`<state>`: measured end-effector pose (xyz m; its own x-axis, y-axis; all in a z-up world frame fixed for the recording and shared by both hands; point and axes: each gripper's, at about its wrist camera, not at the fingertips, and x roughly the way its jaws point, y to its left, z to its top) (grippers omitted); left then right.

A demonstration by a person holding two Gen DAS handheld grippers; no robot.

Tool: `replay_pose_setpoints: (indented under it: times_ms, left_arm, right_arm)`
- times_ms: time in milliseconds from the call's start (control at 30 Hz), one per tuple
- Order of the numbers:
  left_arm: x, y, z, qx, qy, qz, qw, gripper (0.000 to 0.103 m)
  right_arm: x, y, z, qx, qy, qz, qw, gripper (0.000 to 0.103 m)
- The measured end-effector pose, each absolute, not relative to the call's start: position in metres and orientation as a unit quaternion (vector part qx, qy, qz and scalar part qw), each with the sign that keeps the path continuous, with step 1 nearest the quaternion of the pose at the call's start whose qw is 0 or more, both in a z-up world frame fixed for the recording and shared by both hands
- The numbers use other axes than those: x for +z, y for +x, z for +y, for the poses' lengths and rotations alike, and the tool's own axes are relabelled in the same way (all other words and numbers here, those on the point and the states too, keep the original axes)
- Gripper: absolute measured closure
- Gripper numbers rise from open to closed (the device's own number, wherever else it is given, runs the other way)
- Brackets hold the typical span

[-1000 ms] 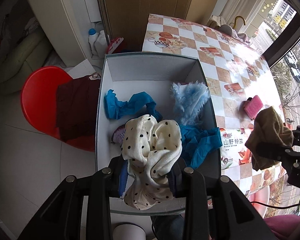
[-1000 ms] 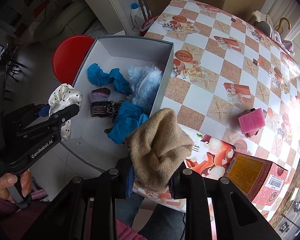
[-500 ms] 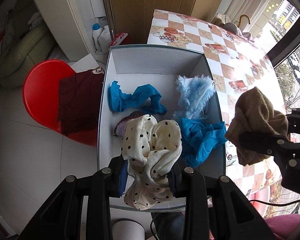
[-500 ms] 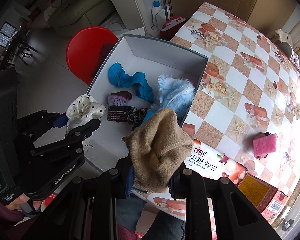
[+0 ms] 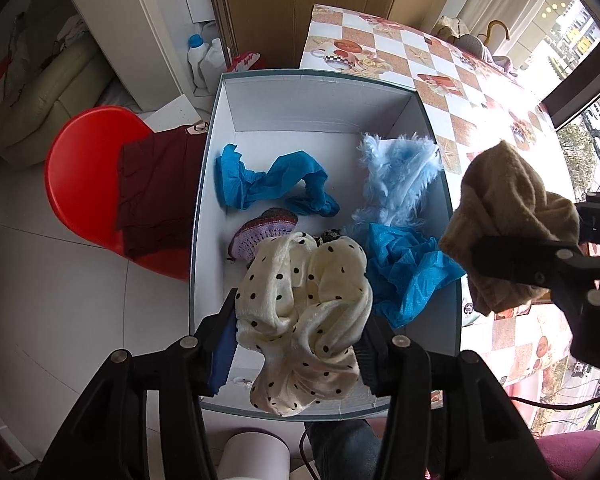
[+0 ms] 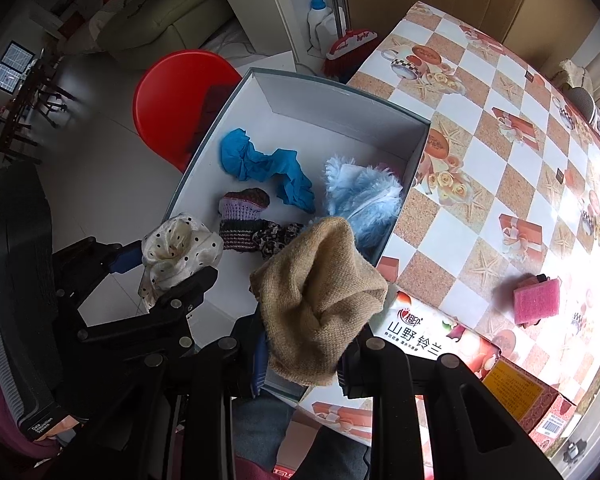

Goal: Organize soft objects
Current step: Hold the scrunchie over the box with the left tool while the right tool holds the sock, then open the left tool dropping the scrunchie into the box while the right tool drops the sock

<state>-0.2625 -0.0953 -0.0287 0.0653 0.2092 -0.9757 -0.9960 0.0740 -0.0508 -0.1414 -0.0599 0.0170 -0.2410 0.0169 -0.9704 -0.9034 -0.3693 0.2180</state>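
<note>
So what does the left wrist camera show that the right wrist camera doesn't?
Only the left wrist view shows the dark red cloth on the red chair and the crumpled blue piece. Only the right wrist view shows the pink sponge, the yellow-topped carton and a hand. Both show the white box, the polka-dot cloth between the left gripper's just-opening jaws, and the tan knit clamped in the right gripper.
</note>
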Motion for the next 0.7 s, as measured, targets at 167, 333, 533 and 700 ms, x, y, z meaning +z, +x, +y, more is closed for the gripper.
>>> replay_pose_setpoints:
  times_ms: [167,333,533,700]
  left_arm:
    - [-0.031,-0.269,-0.094,0.516,-0.466,0.428,0.577,0.036]
    - [-0.025,-0.282,-0.091,0.525,-0.492,0.383,0.579,0.017]
    - [-0.023,-0.291,-0.085,0.527,-0.508,0.37,0.572,0.015]
    - [-0.023,-0.289,-0.081,0.521,-0.512,0.381,0.567,0.014]
  right_arm:
    - [0.022,-0.143,-0.055,0.655,-0.498,0.436,0.363,0.036]
    - [0.023,-0.144,-0.05,0.65,-0.497,0.444,0.365,0.026]
    - [0.02,-0.134,-0.043,0.63,-0.493,0.47,0.374,0.004]
    - [0.016,-0.121,-0.039,0.614,-0.488,0.488,0.384,0.004]
